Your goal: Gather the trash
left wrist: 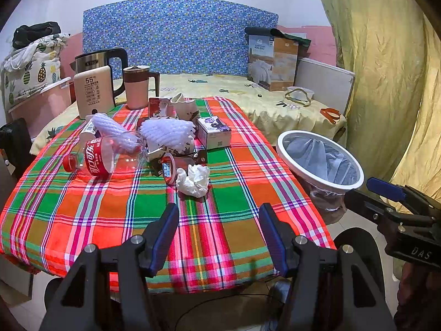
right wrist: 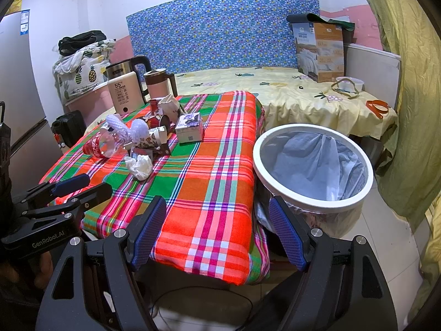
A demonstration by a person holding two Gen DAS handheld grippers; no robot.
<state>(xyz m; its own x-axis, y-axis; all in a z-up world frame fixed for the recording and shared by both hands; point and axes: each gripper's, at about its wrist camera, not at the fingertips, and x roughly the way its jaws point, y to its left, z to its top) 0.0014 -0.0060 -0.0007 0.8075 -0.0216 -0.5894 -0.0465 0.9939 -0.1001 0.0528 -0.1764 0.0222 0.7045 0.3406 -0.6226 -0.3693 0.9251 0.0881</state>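
Plaid cloth (left wrist: pixel 220 220) covered the table, with trash heaped at its far left: a bottle (left wrist: pixel 104 157), foam nets (left wrist: pixel 168 132), a carton (left wrist: pixel 215 132) and a crumpled tissue (left wrist: pixel 193 180). Just right stood the lined bin (right wrist: pixel 312 165). Both the left gripper (left wrist: pixel 219 231) and right gripper (right wrist: pixel 217 229) hung open, empty.

Left gripper (left wrist: pixel 219 212) jaws wide apart, nothing between, angled downward. Right gripper (right wrist: pixel 217 207) likewise parted, empty, angled downward.
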